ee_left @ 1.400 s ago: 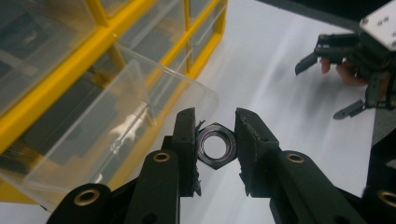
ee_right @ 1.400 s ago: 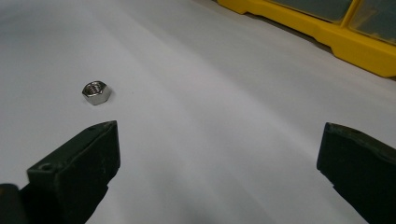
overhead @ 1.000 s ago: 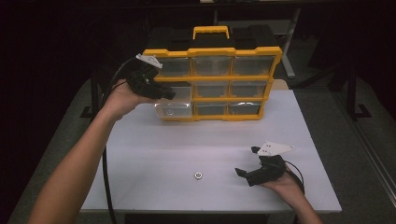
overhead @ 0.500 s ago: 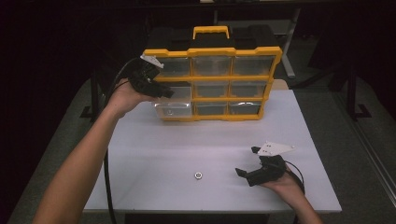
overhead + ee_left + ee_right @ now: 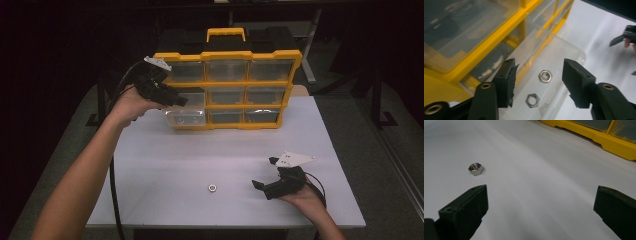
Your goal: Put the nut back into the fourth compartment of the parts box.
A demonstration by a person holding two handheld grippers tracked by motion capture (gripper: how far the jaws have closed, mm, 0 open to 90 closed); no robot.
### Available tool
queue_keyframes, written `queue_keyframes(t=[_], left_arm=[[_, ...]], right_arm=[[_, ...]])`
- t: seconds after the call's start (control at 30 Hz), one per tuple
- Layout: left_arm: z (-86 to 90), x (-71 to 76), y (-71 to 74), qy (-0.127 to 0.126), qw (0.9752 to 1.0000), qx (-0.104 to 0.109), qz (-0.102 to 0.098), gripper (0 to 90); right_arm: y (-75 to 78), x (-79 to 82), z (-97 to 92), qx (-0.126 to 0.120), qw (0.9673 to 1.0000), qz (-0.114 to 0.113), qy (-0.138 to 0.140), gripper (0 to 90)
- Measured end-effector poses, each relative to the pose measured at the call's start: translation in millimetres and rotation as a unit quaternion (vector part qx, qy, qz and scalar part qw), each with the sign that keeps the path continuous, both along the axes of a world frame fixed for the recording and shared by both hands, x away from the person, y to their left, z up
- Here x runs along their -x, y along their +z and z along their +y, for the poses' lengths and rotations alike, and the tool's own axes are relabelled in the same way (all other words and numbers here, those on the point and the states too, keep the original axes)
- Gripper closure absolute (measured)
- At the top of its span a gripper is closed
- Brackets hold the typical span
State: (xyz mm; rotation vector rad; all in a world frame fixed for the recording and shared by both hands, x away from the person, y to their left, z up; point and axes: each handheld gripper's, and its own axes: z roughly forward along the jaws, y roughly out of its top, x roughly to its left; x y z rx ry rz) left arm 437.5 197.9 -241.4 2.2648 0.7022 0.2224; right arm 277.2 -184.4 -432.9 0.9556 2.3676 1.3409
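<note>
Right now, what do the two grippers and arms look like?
Both grippers are black, each with two blocky black jaws. The left gripper and right gripper each carry a pale grey three-cornered plate on top and trail a black cable. Both forearms are bare, no sleeves visible.

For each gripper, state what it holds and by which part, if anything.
Nothing is held. The left gripper has just been opening above the pulled-out drawer, empty; the right gripper stands open near the nut.

Bare forearms, no sleeves. Left gripper (image 5: pixel 172 97) and right gripper (image 5: pixel 264 186): black bodies, black rubbery pads, brass-ringed screw holes, grey three-cornered top plates, trailing black cables.
</note>
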Motion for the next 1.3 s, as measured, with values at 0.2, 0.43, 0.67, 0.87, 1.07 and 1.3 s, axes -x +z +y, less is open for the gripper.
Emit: queue_keyframes(t=[0.2, 0.43, 0.67, 0.87, 1.07, 1.3], left_arm=[[-3.9, 11.8, 3.1, -0.017, 0.9998, 0.004, 0.005, 36.9], [-9.1, 27.1, 8.6, -0.047, 0.9988, 0.007, 0.005, 31.9], [-14.3, 44.7, 8.8, -0.074, 0.9972, 0.006, -0.002, 30.0], [-18.8, 59.2, 2.4, -0.086, 0.9962, 0.005, -0.006, 28.0], [-22.5, 71.8, -10.1, -0.099, 0.9950, 0.004, -0.009, 25.6], [-26.2, 81.7, -32.6, -0.102, 0.9947, 0.003, -0.009, 23.3]], right_arm=[[-0.2, 0.0, 0.3, 0.001, 1.0000, -0.001, 0.001, 0.0], [-0.2, 0.2, 0.3, 0.001, 1.0000, -0.001, 0.001, 0.0], [-0.2, 0.3, 0.0, 0.001, 1.0000, -0.002, 0.001, 0.0], [-0.2, 0.7, 0.4, 0.001, 1.0000, -0.002, 0.002, 0.0], [-0.2, 0.7, 0.5, 0.001, 1.0000, -0.002, 0.002, 0.0], [-0.2, 0.9, 0.6, 0.002, 1.0000, -0.002, 0.002, 0.0]])
